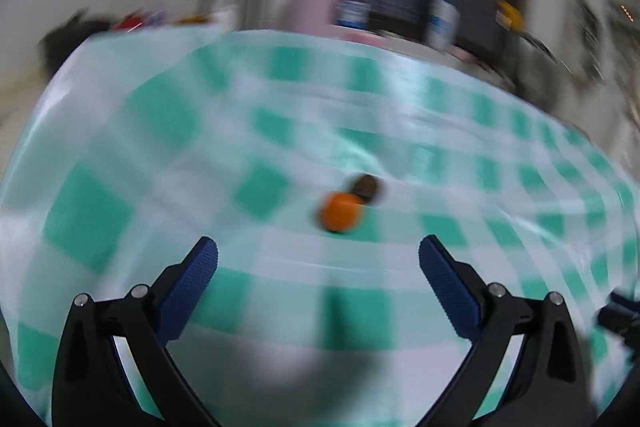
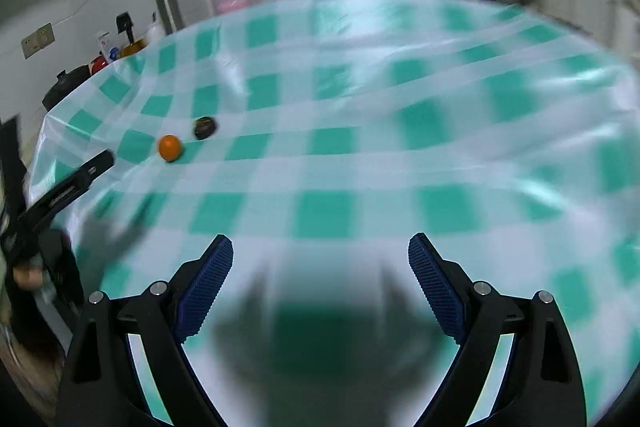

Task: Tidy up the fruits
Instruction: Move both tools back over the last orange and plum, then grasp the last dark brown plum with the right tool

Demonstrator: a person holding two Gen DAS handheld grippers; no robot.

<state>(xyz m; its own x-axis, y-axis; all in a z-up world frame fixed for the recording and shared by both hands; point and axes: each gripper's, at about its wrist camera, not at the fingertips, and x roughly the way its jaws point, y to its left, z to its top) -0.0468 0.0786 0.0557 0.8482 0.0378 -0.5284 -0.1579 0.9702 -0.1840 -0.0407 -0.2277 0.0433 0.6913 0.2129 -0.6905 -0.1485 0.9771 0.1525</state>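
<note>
An orange fruit [image 1: 339,211] is seen lying on the bench [image 1: 160,155], which is covered by a green-and-white checked cloth, with a dark brown fruit [image 1: 366,187] touching it just behind. The left gripper [image 1: 318,259] is held above the cloth just short of the orange fruit, jaws spread wide and empty. The right gripper [image 2: 320,255] is well apart from the orange fruit (both views are blurred), its jaws likewise spread with nothing between them.
</note>
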